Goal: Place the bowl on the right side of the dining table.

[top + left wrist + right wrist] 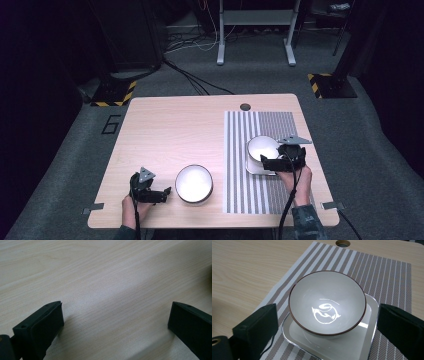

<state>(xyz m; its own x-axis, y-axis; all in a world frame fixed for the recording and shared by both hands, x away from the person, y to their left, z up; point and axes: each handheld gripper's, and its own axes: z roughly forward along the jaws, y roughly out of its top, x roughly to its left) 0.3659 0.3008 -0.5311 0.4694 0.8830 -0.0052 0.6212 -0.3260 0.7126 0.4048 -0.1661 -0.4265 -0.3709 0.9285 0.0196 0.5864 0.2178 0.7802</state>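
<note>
Two grippers spread wide: right gripper (325,322) flanks the brown-rimmed bowl (327,305) sitting on its square plate (369,340); left gripper (115,320) idles over bare table (105,277). A careless squeeze could skid bowl across plate.

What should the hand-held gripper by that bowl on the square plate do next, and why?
Probably ease the right hand-held gripper forward and down, so its open jaws straddle the bowl's rim. They stand apart either side of the bowl, not touching it, which sits on the plate.
</note>
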